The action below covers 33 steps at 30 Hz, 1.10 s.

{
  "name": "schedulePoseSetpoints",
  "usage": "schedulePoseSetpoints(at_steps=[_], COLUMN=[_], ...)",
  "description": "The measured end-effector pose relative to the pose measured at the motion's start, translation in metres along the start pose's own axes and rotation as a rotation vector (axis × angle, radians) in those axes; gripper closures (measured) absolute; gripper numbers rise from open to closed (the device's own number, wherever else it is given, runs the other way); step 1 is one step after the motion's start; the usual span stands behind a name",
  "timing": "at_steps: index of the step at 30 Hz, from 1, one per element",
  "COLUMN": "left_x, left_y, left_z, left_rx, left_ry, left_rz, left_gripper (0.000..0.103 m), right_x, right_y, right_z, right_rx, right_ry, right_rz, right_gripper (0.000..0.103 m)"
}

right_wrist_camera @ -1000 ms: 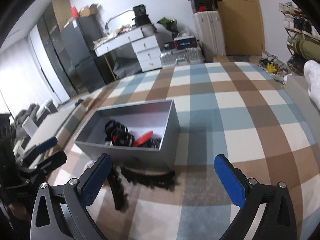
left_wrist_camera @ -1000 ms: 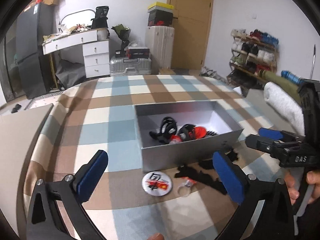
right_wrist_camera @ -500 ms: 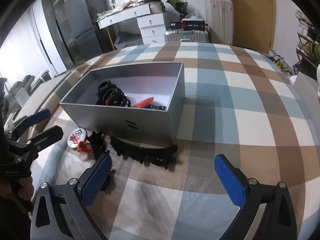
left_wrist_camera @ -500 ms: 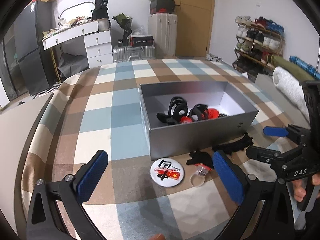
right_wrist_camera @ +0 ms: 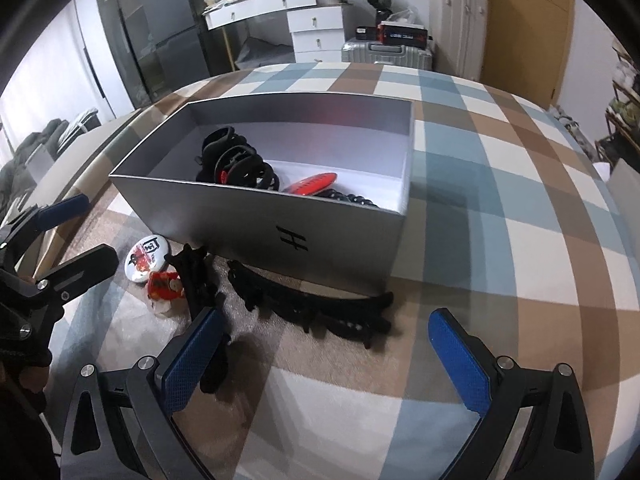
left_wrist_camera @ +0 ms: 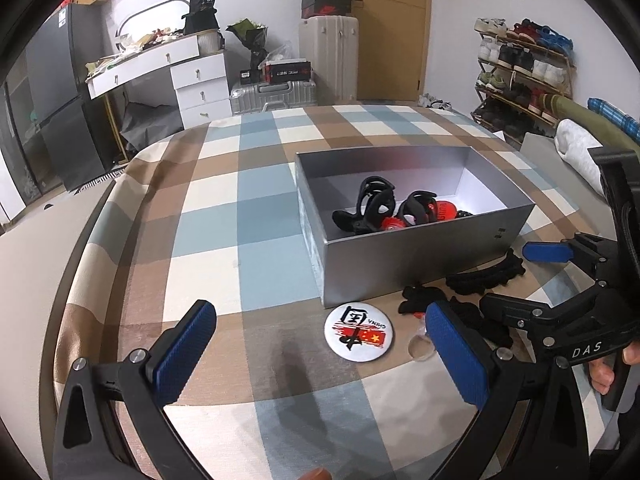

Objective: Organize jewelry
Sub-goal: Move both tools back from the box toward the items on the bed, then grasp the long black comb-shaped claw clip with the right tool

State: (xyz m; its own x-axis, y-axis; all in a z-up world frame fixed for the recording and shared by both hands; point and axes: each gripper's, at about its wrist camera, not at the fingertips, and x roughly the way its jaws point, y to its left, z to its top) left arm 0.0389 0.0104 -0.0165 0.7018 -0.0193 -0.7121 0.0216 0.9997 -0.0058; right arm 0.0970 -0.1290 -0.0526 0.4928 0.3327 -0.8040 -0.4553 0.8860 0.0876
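Both tongs — left tongs [left_wrist_camera: 320, 356] and right tongs [right_wrist_camera: 324, 354] — gape wide, holding nothing; a long black clip [right_wrist_camera: 316, 306] — maybe a hair clip — lies beside the gray box [right_wrist_camera: 256, 216].

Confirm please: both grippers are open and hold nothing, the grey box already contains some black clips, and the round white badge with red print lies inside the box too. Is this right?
One point is wrong. The round white badge with red print lies on the checked cloth outside the grey rectangular box, by its front corner, as the left wrist view shows. The left gripper and right gripper are open and empty, and black clips are in the box.
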Motion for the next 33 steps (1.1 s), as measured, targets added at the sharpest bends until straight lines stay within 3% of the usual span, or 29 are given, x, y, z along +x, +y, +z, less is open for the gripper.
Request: schedulePoseSetpoints(at_steps=[15,23,28,33], left_x=[0.0050,0.0074,0.0071,0.0074], left_y=[-0.0033,-0.0059,-0.0073,-0.0072], left_z=[-0.0029,-0.0045,-0.0047,-0.0054], left_rx=[0.010,0.018,0.025,0.027], left_ry=[0.030,0.046,0.046,0.048], left_rz=[-0.015,-0.018,-0.021,-0.016], left_gripper=[0.001,0.001,0.001,0.001], right_x=[0.0023,0.0026,-0.0007,-0.0030], right_y=[-0.0011,0.0055,0.0068,0.0042], right_z=[0.0012,0.0015,0.0009,-0.0002], right_rx=[-0.001,-0.035,-0.046,-0.041], right_ry=[-0.009,-0.014,-0.026,-0.030], right_rz=[-0.050,-0.072,-0.065,-0.042], right_gripper=[0.002,0.013,0.031,0.031])
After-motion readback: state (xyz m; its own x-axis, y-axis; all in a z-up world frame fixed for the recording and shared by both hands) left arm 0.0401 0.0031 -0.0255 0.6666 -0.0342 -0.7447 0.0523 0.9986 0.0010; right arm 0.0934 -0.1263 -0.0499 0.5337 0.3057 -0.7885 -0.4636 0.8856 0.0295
